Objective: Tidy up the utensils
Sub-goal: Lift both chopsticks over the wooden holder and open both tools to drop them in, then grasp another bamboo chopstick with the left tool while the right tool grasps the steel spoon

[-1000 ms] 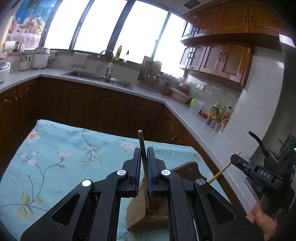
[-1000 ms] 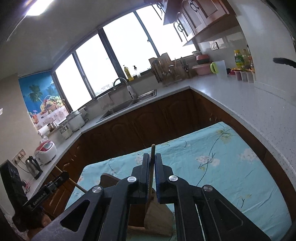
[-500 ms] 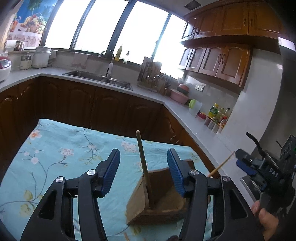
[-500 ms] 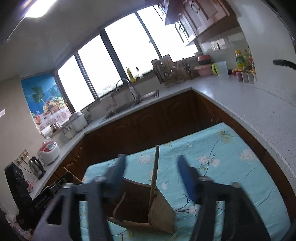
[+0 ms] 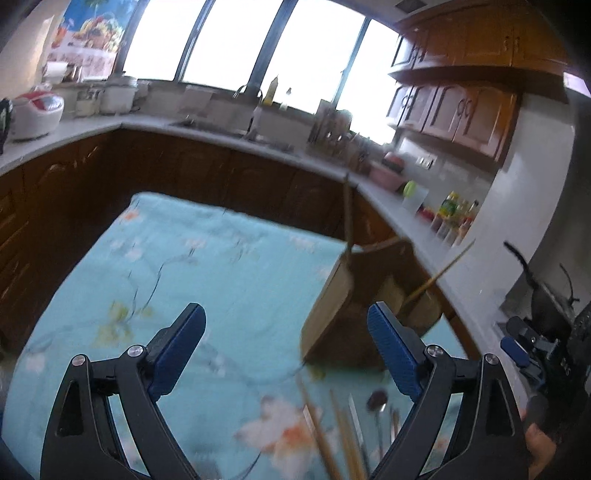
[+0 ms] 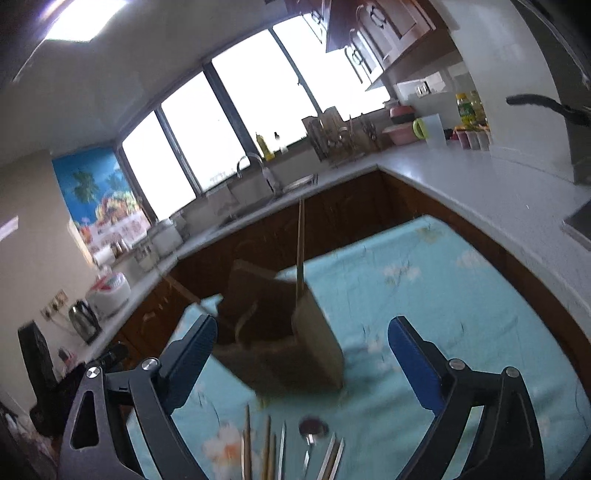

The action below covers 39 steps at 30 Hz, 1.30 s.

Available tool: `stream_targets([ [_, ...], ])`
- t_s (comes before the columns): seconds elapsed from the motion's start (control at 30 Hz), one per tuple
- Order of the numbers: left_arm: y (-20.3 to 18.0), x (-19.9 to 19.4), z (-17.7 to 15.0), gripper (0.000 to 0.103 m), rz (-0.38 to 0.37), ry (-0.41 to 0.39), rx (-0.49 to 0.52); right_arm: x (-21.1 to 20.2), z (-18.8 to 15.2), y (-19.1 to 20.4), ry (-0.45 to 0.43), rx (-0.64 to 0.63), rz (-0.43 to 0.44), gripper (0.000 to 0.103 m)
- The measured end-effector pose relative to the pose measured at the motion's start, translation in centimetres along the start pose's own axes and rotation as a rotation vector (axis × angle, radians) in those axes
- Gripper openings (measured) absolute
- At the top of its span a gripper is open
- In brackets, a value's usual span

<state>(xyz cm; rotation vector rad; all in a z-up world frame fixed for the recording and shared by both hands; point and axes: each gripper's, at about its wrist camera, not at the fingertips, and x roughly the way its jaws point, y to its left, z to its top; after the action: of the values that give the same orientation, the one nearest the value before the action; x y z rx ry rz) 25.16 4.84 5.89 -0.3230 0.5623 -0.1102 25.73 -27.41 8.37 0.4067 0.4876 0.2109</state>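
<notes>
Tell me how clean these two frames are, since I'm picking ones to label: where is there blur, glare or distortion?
Left wrist view: motion blur smears the floral tablecloth, wooden holder and loose utensils; the windows are blown out white. Right wrist view: the holder and utensils are also smeared, the ceiling light glares, and fisheye bends the counter.

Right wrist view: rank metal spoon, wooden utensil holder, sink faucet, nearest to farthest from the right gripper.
1. Metal spoon: on the floral cloth just ahead of the right gripper, whose jaws are opening with nothing between them.
2. Wooden utensil holder: mid-table, left of centre, beyond the spoon.
3. Sink faucet: on the far counter under the windows.
</notes>
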Motion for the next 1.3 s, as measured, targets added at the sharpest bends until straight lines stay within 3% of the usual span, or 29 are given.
stream_targets([
  [0.2,0.8,0.1,-4.0,0.091,0.024,0.102,-0.008,-0.4,-4.4,0.5,0.09,-0.041,-0.023,0.096],
  [0.4,0.9,0.3,-6.1,0.091,0.041,0.155,-0.012,0.0,-7.0,0.6,0.15,-0.061,-0.027,0.096],
  [0.93,-0.8,5.2,-7.2,0.091,0.035,0.342,0.073,4.0,-8.9,0.4,0.293,-0.095,-0.02,0.095],
  [1.0,-1.0,6.1,-7.2,0.086,0.034,0.361,0.081,5.1,-8.9,0.4,0.318,-0.111,-0.012,0.094],
  [1.1,-1.3,7.9,-7.0,0.078,0.029,0.405,0.085,6.6,-9.1,0.5,0.354,-0.135,0.002,0.088],
  [1.3,-1.9,10.7,-6.8,0.068,0.026,0.449,0.097,9.7,-9.6,-0.1,0.446,-0.153,0.017,0.061],
])
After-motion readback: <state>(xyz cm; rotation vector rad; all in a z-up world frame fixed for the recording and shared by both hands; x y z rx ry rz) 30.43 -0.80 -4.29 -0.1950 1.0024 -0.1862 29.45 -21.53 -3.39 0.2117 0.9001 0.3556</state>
